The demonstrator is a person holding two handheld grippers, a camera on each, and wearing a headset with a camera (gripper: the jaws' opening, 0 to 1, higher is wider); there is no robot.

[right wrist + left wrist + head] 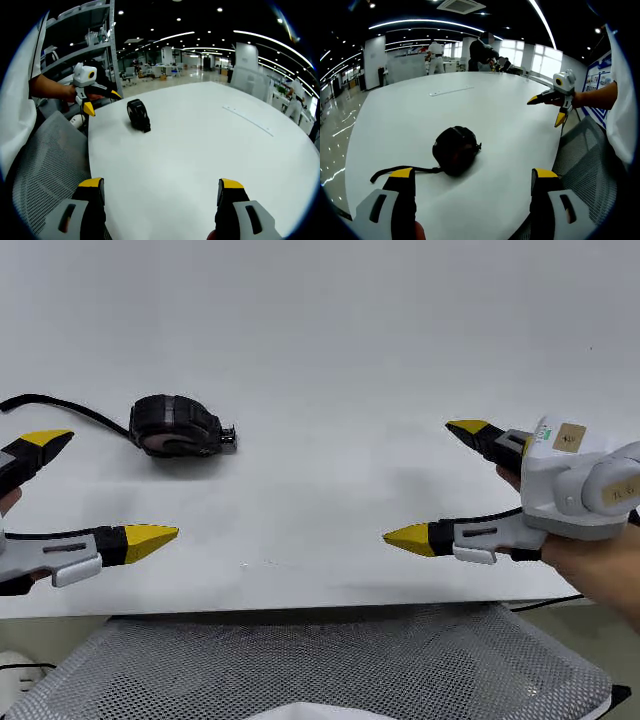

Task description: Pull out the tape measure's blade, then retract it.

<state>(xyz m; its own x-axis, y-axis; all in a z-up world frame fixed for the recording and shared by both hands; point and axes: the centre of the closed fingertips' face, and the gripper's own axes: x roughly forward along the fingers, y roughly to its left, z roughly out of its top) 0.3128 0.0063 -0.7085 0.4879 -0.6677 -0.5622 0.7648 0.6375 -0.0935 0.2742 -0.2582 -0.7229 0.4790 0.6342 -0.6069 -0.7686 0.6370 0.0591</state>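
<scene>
The tape measure (178, 426) lay on the table (350, 340) just ahead of the nearer left gripper (112, 484), its blade hook (229, 436) pointing toward the right gripper (430, 481), well apart, and both grippers stood wide open, grasping nothing.

A white table (350, 360) spans the head view's top, with a grey mesh chair seat (330, 660) at its bottom edge. Upper centre of the left gripper view, a thin pale strip (451, 90) lies flat on the tabletop, with people (436, 54) standing beyond.
</scene>
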